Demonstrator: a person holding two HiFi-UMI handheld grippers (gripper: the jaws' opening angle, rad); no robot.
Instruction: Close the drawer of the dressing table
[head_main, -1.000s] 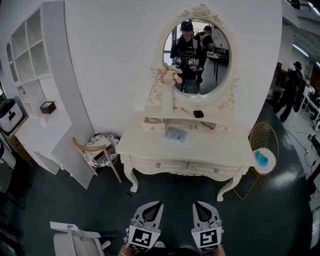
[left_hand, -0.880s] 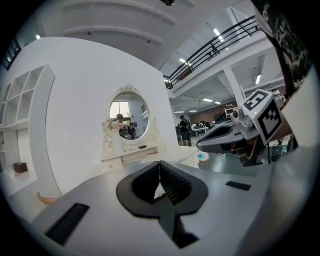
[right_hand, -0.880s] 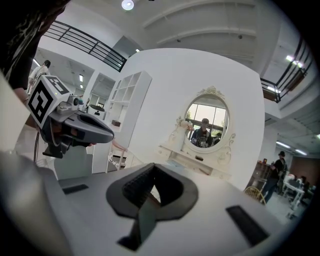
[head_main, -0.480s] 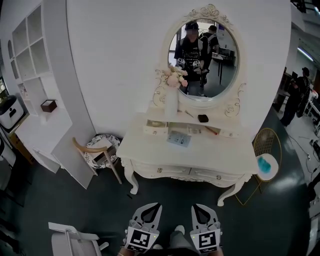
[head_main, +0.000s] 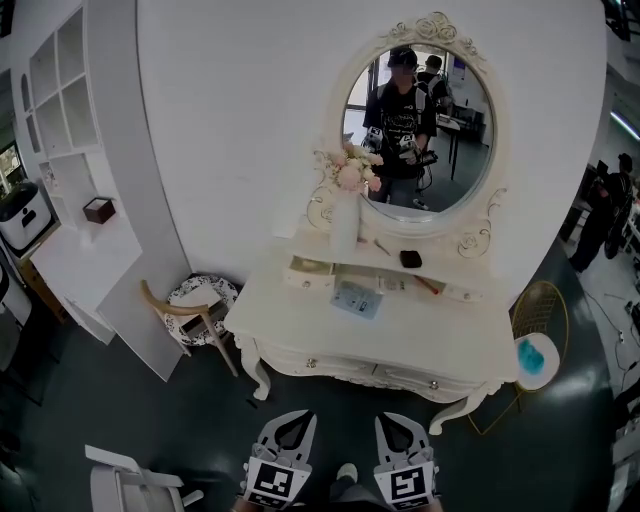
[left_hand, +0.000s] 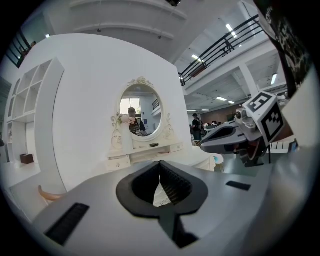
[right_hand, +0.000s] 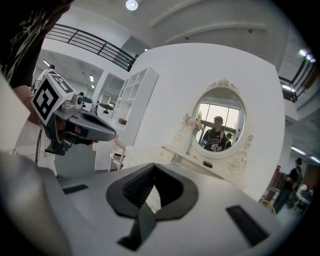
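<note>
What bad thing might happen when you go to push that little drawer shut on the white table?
The little open drawer sits close to the tall vase of flowers, so a careless push might tip the vase. The booklet lies on the tabletop just in front, and a low gripper may sweep it off. The left gripper and right gripper have shut fingers, so a narrow tip could slip off the drawer front.

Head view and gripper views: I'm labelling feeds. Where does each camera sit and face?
Head view: on the head, looking down at the dressing table; left gripper and right gripper at bottom.
Left gripper view: along its shut jaws toward the table; right gripper beside.
Right gripper view: likewise; left gripper beside.
All share the mirror.
</note>
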